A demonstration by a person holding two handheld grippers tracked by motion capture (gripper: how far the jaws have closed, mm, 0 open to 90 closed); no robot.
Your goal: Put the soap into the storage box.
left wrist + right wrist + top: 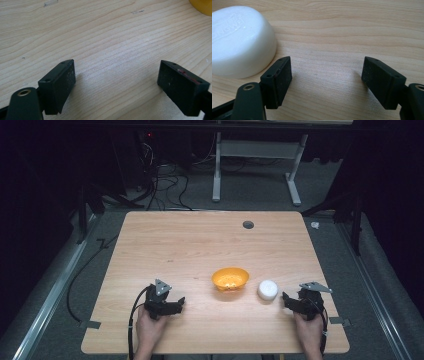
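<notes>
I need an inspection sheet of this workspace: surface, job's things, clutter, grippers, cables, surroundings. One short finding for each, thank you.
Surface: wooden table, bare wood, a round grommet hole near the far edge.
Job's things: orange bowl with something small inside; white round object upside down, beside the right gripper.
Clutter: nothing seen.
Grippers: left gripper open, nothing between the jaws; right gripper open, the white object just outside one jaw.
Cables: black cable trailing from the left gripper; tangled cables on the floor.
Surroundings: grey floor, white desk frame behind, dark room.

Both grippers (176,303) (287,298) low (jaws apart)
</notes>
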